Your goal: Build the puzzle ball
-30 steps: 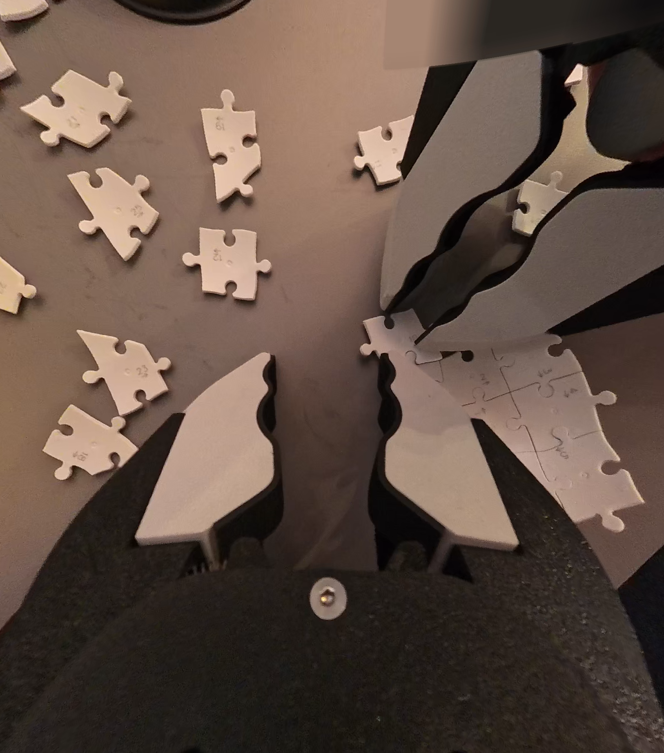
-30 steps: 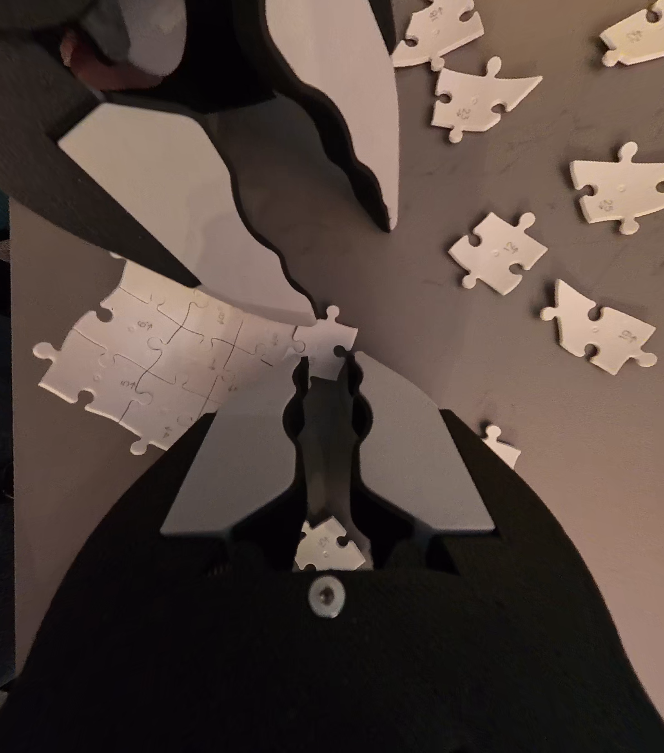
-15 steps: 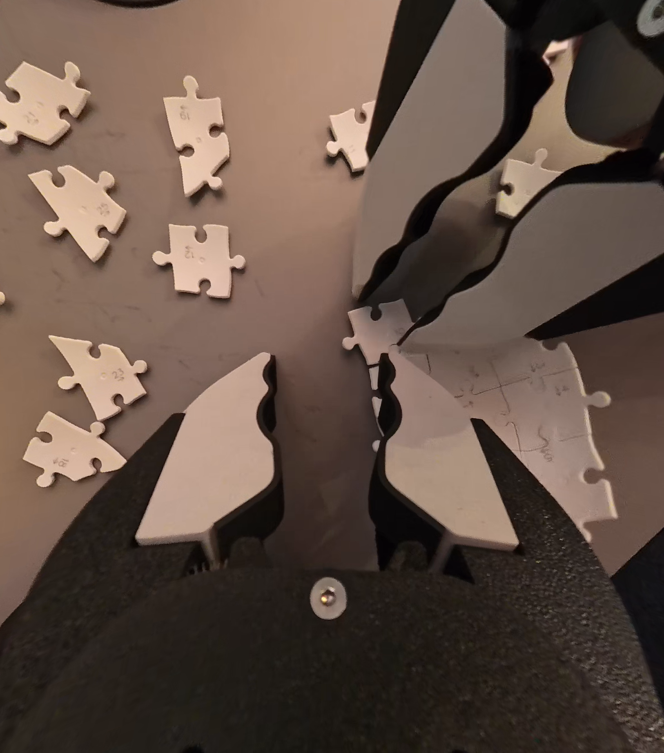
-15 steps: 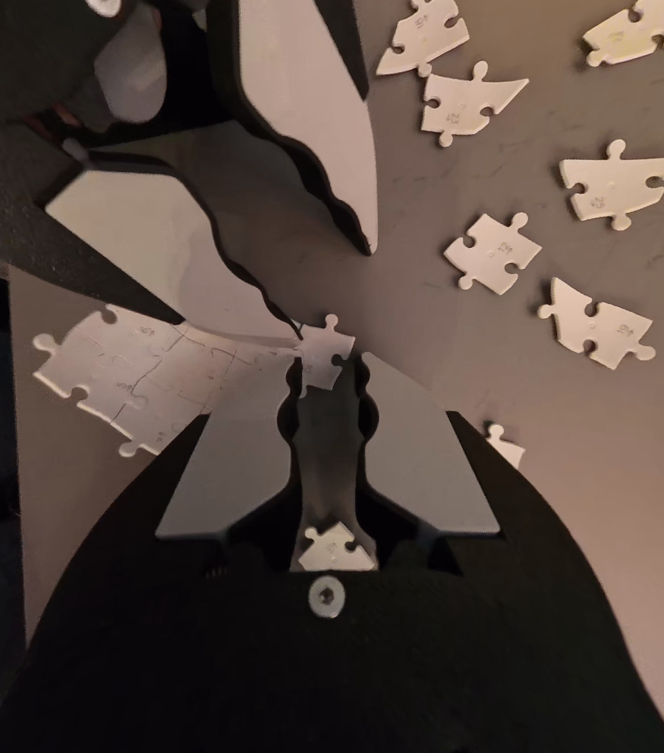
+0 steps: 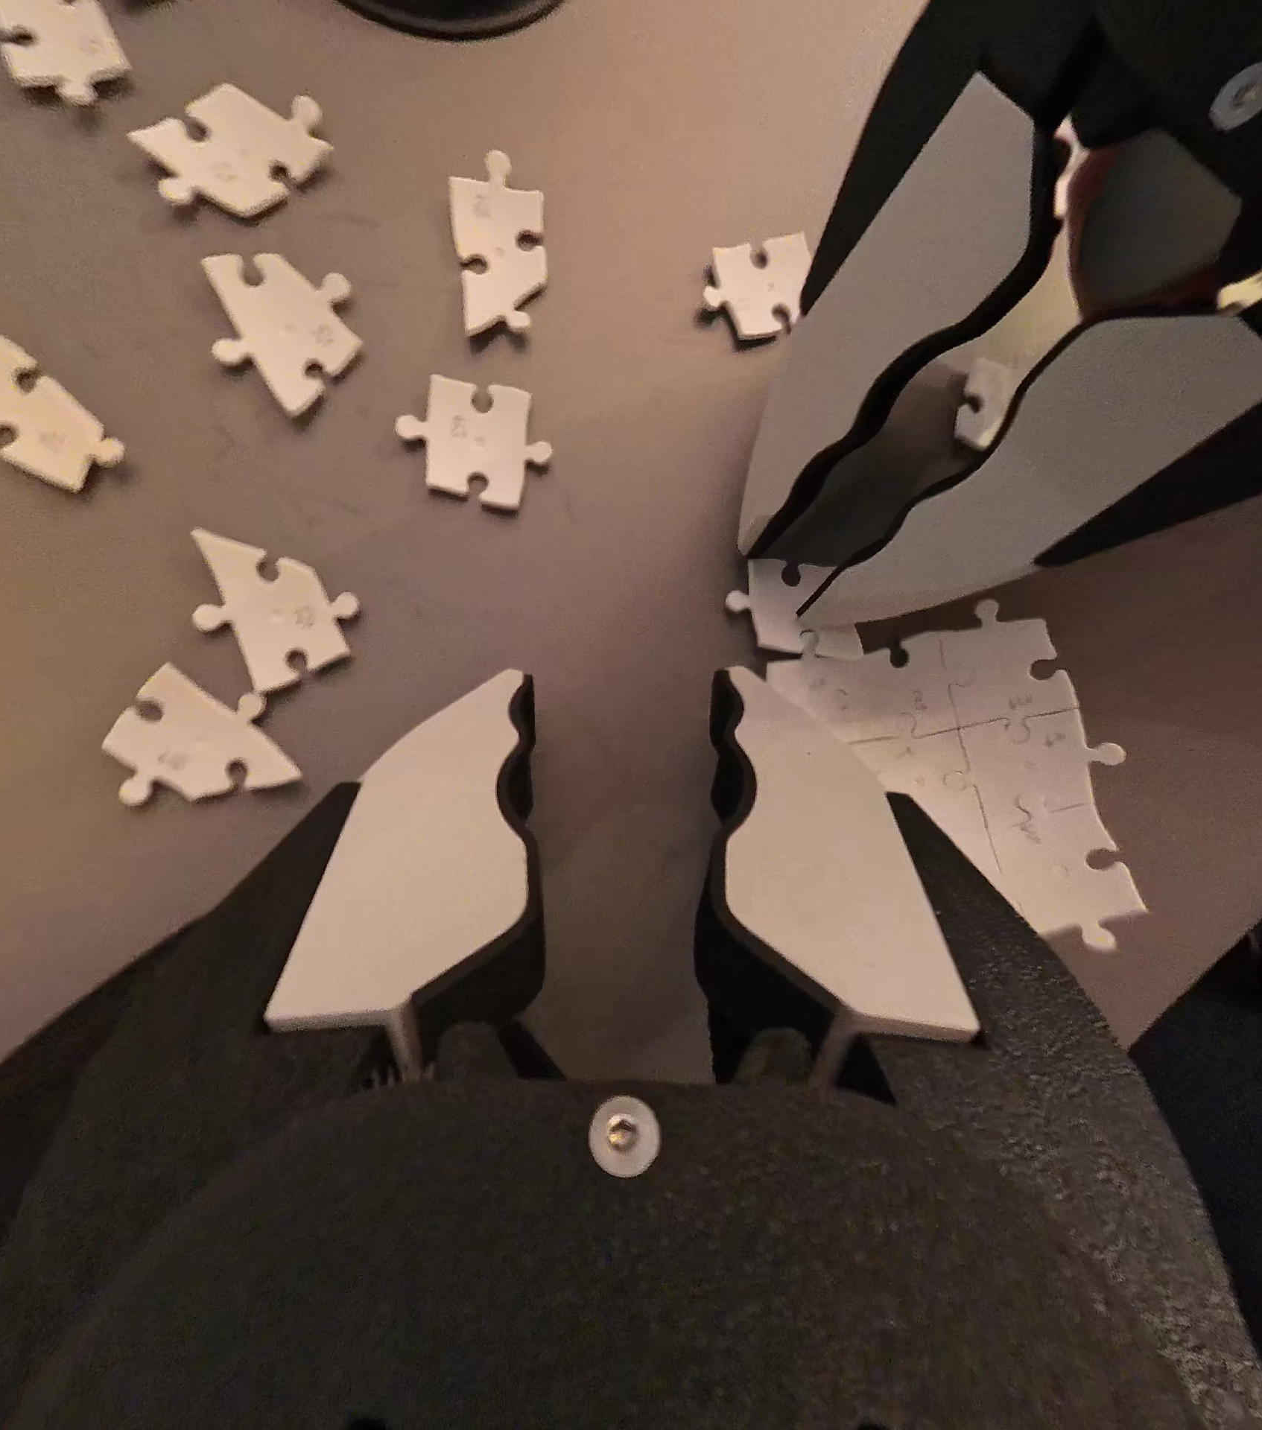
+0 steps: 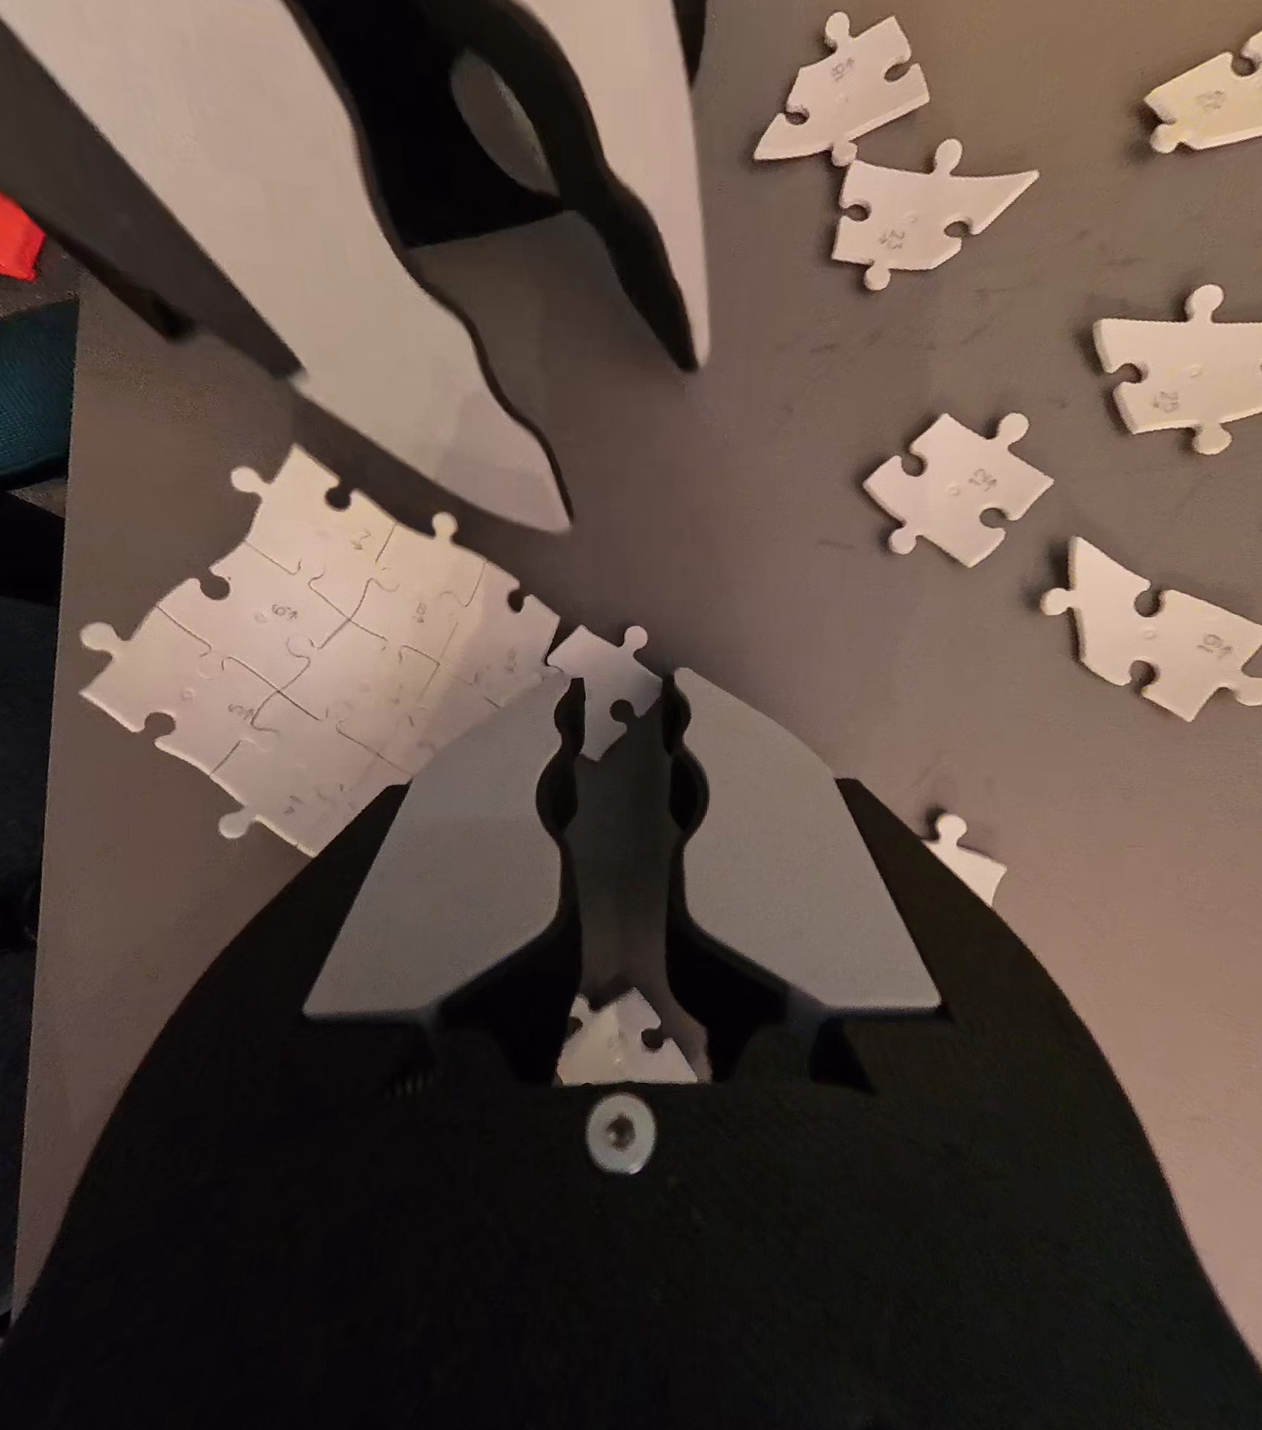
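Lifted clear of the joined panel [image 6: 318, 665], the left gripper [image 5: 622, 681] hangs open; the right gripper [image 6: 622, 681] pinches a loose piece [image 6: 608, 689] at the panel's three o'clock edge.

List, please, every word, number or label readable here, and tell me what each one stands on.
Loose puzzle pieces: a small embossed mark on each, which I will not copy out.
Joined puzzle panel: similar small marks, several too blurred to read.
Grey table: no writing seen.
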The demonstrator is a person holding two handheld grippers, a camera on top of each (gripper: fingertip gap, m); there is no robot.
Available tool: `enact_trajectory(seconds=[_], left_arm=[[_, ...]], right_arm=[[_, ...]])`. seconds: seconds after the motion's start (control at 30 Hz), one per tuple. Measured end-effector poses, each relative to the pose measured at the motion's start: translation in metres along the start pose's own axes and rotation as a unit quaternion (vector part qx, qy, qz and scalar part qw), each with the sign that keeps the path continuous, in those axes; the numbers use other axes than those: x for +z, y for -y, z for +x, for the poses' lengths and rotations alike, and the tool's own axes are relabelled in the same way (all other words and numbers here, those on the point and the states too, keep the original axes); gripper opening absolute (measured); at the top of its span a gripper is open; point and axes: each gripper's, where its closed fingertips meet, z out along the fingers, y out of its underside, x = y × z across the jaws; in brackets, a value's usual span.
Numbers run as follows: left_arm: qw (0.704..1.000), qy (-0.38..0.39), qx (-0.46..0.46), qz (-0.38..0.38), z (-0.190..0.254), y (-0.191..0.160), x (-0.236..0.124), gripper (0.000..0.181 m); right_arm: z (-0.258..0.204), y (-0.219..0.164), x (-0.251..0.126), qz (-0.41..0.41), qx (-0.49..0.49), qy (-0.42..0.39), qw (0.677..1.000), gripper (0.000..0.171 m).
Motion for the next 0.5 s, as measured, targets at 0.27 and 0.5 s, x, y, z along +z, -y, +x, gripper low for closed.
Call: enact_trajectory(seconds=[0.27, 0.5], left_arm=[[0.976, -0.125, -0.100, 0.145, 0.034, -0.024, -0.059, 0.050], [0.964, -0.041, 0.102, 0.244, 0.056, -0.032, -0.066, 0.057]], right_arm=[[0.000, 0.000, 0.000, 0.004, -0.010, -0.007, 1.000, 0.020], [0.000, 0.000, 0.000, 0.004, -0.007, 0.000, 1.000, 0.021]])
